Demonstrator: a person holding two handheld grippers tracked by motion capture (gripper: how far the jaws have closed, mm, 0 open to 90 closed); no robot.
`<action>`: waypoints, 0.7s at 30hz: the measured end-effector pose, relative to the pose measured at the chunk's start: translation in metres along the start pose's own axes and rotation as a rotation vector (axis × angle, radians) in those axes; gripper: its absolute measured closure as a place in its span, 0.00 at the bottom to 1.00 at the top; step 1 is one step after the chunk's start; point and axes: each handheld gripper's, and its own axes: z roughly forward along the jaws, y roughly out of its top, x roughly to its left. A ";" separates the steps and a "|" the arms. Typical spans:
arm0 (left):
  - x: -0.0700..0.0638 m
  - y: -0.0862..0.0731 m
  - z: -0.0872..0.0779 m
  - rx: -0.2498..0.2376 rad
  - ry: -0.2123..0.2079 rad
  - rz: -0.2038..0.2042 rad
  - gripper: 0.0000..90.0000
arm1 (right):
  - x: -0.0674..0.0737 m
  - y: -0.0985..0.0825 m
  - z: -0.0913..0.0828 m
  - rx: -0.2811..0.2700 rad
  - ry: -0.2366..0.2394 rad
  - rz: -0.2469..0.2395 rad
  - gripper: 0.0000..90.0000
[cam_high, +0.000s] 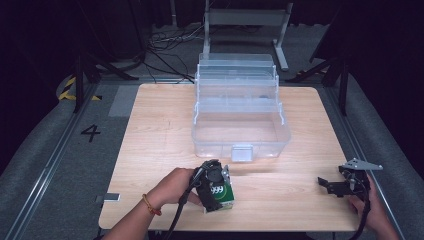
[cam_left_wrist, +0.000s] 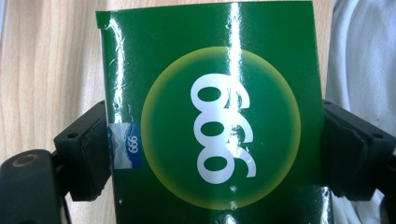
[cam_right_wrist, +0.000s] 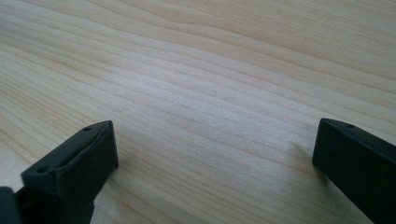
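Observation:
A glossy green box (cam_high: 225, 196) printed with white "999" in a yellow ring stands near the table's front edge, left of centre. My left gripper (cam_high: 214, 186) is shut on it. In the left gripper view the green box (cam_left_wrist: 215, 70) reaches from one black pad to the other, and my left gripper (cam_left_wrist: 215, 156) presses on both of its side edges. My right gripper (cam_high: 325, 184) rests at the front right of the table. It stands open over bare wood, and in the right gripper view nothing lies between the jaws of my right gripper (cam_right_wrist: 215, 154).
An open, clear plastic toolbox (cam_high: 240, 145) with tiered fold-out trays stands at the middle back of the wooden table (cam_high: 150, 130). A white latch sits on its front wall. Cables and metal stands lie on the floor behind the table.

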 end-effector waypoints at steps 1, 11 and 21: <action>0.000 0.000 0.000 0.008 0.000 0.003 0.15 | 0.000 0.000 0.000 0.000 0.002 0.000 0.00; 0.001 -0.011 -0.003 -0.014 0.009 0.006 0.17 | 0.005 0.002 0.001 -0.003 0.003 -0.024 0.02; 0.003 -0.032 -0.010 -0.016 0.028 -0.005 0.17 | -0.006 0.005 -0.007 -0.034 0.113 -0.051 0.20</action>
